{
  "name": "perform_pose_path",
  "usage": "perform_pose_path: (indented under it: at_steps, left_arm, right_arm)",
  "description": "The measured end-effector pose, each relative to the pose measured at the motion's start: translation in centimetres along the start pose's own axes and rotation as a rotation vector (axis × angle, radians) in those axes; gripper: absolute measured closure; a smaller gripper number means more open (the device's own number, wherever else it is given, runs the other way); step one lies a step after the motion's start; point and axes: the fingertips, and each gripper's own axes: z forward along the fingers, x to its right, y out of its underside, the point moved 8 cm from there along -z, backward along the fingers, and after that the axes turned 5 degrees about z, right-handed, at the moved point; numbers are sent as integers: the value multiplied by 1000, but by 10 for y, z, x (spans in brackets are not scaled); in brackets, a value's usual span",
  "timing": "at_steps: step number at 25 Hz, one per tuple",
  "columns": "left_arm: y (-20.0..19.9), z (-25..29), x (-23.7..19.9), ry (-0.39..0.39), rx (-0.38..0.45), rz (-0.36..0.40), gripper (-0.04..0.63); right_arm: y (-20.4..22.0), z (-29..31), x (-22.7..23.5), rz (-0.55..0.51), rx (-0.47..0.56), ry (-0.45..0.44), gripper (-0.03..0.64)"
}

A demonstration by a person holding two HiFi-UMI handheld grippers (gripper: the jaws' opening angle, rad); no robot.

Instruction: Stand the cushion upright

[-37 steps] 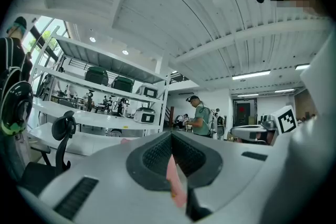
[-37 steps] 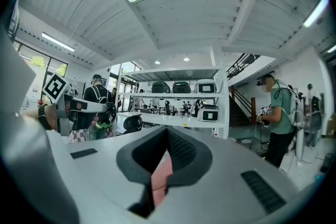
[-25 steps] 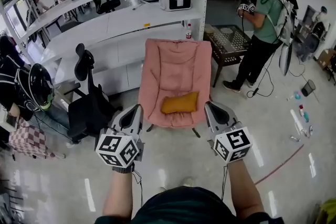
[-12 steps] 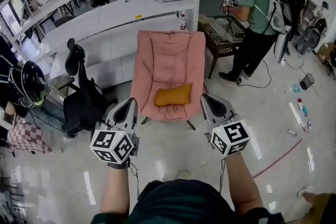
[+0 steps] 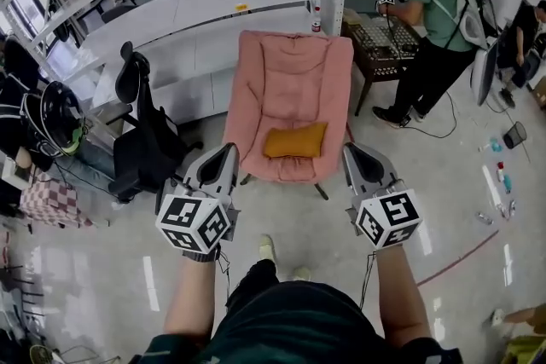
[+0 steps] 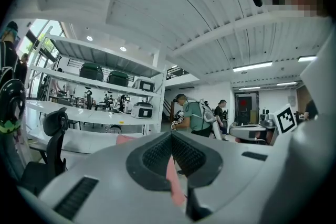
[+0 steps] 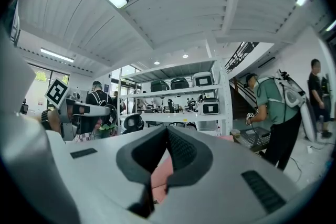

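So here's where we're at. We're holding the left gripper [image 5: 229, 151] and the right gripper [image 5: 351, 149] out level in front of us, side by side, each with its marker cube [image 5: 194, 222] at the back near our hands.

Left fingers [image 6: 155, 155] are pressed together at the tips with nothing between them. There's just a sliver of pink showing through the slot lower down. It's the same with the right fingers [image 7: 182, 149], closed tip to tip and empty.

The cushion [image 5: 294, 140], a mustard-orange one, is ahead of both sets of fingers and pretty much between them. It's lying flat on the seat of the pink chair [image 5: 294, 77] with its long side running across, so it isn't standing up yet. Neither gripper is touching it, and there's a strip of floor [image 5: 290, 222] between the fingertips and the chair's front edge.

Off to the left of the left fingers sits a black office chair [image 5: 141, 141]. The white shelving [image 5: 213, 8] runs behind the pink chair. Out past the right fingers, a person in a green shirt [image 5: 435, 0] is standing at a small dark table [image 5: 380, 55].
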Motion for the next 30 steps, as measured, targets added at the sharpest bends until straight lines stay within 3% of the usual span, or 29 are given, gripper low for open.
perform_pose_path:
  at_steps: [8,16,30]
  left_arm:
    - [14,47,-28,37,-25,-16,589]
    - [25,115,-87,99,-48,-36,589]
    - [51,232,-186,258,-75,-54,589]
  right_arm:
    - [13,35,17,23,-42,44,615]
    - [36,108,35,68,-122,105,615]
    - [98,218,68,247,-247,282,614]
